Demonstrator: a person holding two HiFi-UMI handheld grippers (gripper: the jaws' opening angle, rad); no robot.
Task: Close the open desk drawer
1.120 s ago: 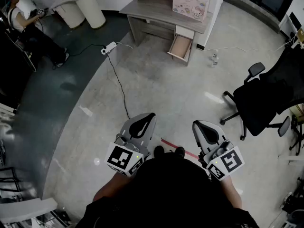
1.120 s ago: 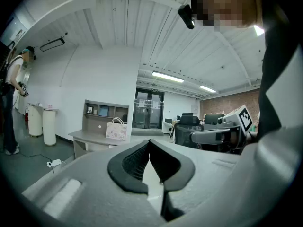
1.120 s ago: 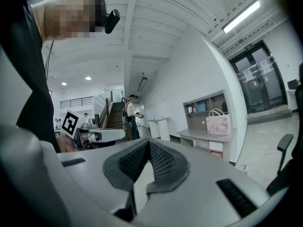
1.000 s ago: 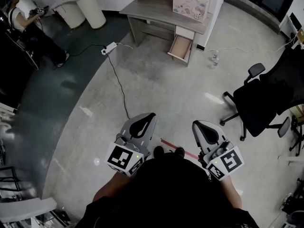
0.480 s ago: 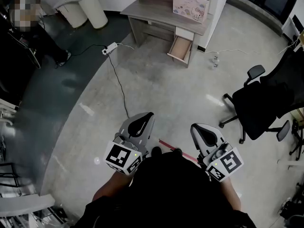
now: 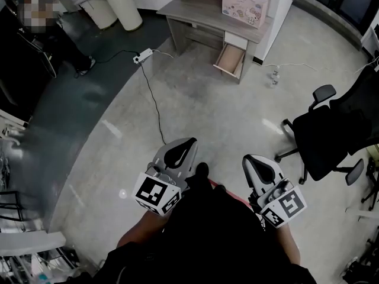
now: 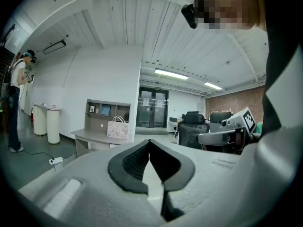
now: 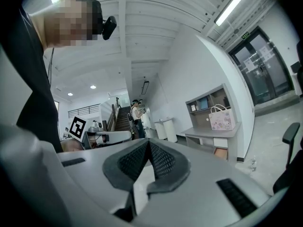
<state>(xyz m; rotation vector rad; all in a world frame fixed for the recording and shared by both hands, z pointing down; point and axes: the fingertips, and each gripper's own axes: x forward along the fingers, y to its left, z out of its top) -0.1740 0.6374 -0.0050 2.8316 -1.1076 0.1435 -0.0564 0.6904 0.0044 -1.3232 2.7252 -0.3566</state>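
Note:
The grey desk (image 6: 198, 13) stands far off at the top of the head view. Its lower drawer (image 6: 230, 60) hangs pulled out on the desk's right side, wooden inside. Both grippers are held low in front of the person, well short of the desk. My left gripper (image 6: 186, 146) is shut with nothing in it, and so is my right gripper (image 6: 253, 162). In the left gripper view the jaws (image 7: 149, 142) meet, with the desk (image 7: 97, 137) beyond. The right gripper view shows its jaws (image 8: 149, 142) closed, with the desk (image 8: 213, 133) and the drawer (image 8: 220, 151) to the right.
A pink gift bag (image 6: 243, 5) sits on the desk. A black office chair (image 6: 331, 132) stands at the right. A power strip (image 6: 144, 55) and its cable (image 6: 155, 108) lie on the concrete floor. A person (image 6: 50, 31) stands far left beside white bins (image 6: 115, 5).
The person has stepped forward, one foot now showing between the grippers. Both grippers travelled along, still shut. The desk and drawer sit slightly further right in the view.

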